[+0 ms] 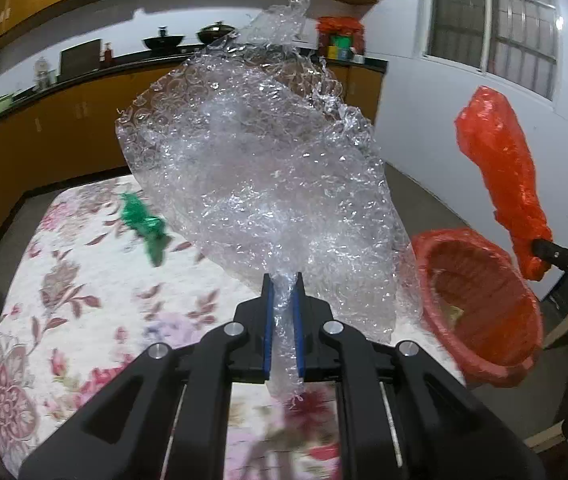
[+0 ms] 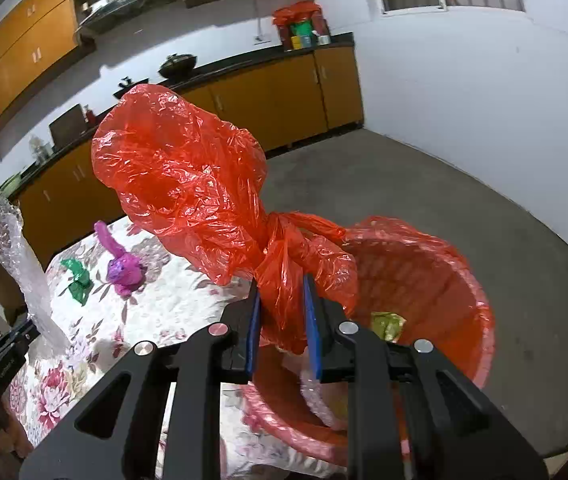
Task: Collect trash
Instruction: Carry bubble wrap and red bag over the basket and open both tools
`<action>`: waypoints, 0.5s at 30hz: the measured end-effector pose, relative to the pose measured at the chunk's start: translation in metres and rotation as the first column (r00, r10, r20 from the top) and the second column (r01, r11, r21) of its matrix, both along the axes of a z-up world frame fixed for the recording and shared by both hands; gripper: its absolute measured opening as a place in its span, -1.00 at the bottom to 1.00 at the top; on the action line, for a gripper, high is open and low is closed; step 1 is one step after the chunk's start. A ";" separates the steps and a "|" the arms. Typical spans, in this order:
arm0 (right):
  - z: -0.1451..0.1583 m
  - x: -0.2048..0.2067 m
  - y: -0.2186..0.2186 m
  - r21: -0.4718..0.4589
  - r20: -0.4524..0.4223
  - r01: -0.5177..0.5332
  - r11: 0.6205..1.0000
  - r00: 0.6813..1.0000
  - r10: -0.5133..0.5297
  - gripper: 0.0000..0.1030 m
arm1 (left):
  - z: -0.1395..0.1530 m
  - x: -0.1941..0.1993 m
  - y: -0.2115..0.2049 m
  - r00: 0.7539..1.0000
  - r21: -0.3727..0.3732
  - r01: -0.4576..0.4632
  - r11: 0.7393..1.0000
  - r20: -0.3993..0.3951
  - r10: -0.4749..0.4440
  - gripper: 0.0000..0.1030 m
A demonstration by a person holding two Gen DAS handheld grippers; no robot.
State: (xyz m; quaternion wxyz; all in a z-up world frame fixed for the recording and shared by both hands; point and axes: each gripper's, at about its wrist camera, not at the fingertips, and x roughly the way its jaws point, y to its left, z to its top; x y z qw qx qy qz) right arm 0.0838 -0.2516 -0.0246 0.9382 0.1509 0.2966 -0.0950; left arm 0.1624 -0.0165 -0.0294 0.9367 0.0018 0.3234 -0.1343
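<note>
Left hand-held gripper: clenched on bubble wrap, raised.
Right hand-held gripper: clenched on red bag, above the bin.

Left claw (raised) clamped; right claw clamped.

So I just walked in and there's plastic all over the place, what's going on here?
Someone is clearing trash off a floral-covered table with two tools. The left hand-held gripper is shut on a big sheet of bubble wrap, lifted above the table. The right hand-held gripper is shut on a crumpled red plastic bag, held over the red-lined basket, which already holds some scraps. A green wrapper and a purple wrapper are on the table.
</note>
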 end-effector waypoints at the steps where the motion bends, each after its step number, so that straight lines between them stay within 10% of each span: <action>1: 0.000 -0.002 -0.003 0.002 -0.001 0.009 1.000 1.000 -0.009 -0.61 | 0.000 -0.001 -0.006 1.000 -0.002 0.013 1.000 -0.001 -0.013 -0.80; 15: -0.015 -0.022 -0.050 0.076 -0.049 0.128 0.989 0.991 -0.125 -0.61 | -0.004 -0.005 -0.090 0.980 -0.037 0.195 0.980 -0.032 -0.196 -0.81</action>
